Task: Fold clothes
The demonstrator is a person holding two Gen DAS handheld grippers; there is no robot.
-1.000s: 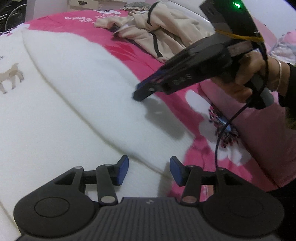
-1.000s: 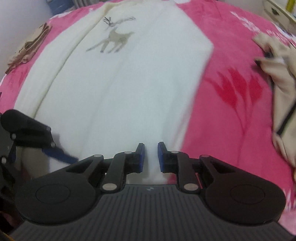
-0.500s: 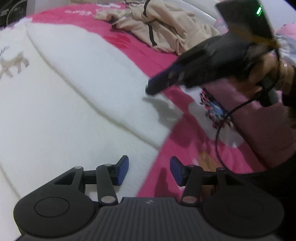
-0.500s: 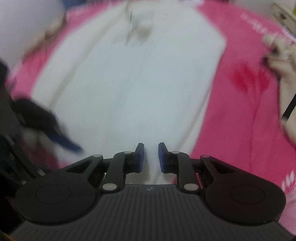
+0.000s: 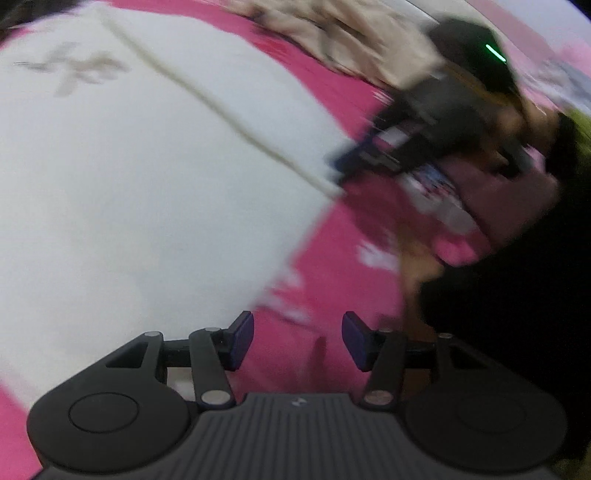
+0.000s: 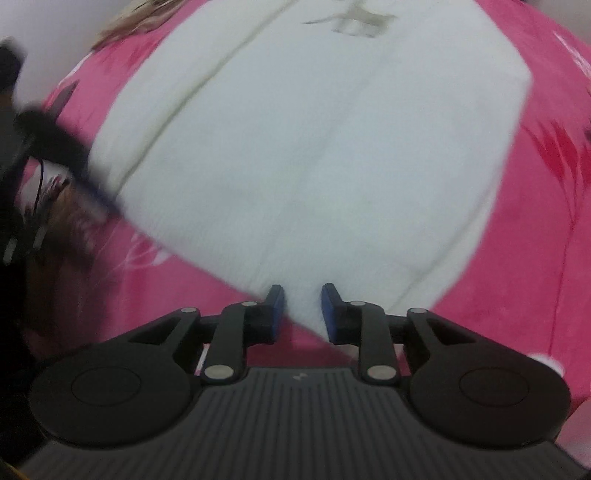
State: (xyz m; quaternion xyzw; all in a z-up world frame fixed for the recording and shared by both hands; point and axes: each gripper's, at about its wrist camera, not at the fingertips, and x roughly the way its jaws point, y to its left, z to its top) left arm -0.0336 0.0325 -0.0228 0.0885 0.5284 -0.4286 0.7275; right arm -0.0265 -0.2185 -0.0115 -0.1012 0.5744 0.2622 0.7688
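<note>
**Operator:** State the gripper conditions and the garment location.

**Technician:** Left gripper (image 5: 297, 340): pads spread wide, nothing between them, positioned over the pink blanket (image 5: 325, 273) just beside the near corner of the white sweater (image 5: 147, 192). Right gripper (image 6: 303, 310): pads partly apart, with the near corner of the white sweater (image 6: 314, 155) lying between them. The fabric does not look clamped. The sweater lies flat on the blanket, which covers a bed.

**Operator:** Risks from this position?

**Technician:** Three, in my judgement. First, both views are motion-blurred, so a closing pinch may land off the hem and catch the blanket pile instead. Second, the right pads may take only one layer, so the layers separate on lifting. Third, the left gripper has no hold; if only one corner rises, the hem skews and the fold line runs crooked.

**Operator:** Orientation of the garment?

**Technician:** The long axis runs away from the right wrist camera, near hem to far chest. The deer motif (image 6: 354, 22) sits at the far end. A lengthwise seam or fold edge (image 6: 177, 96) follows the same axis. Farther off, a beige garment (image 5: 343, 40) lies bunched, well apart.
</note>
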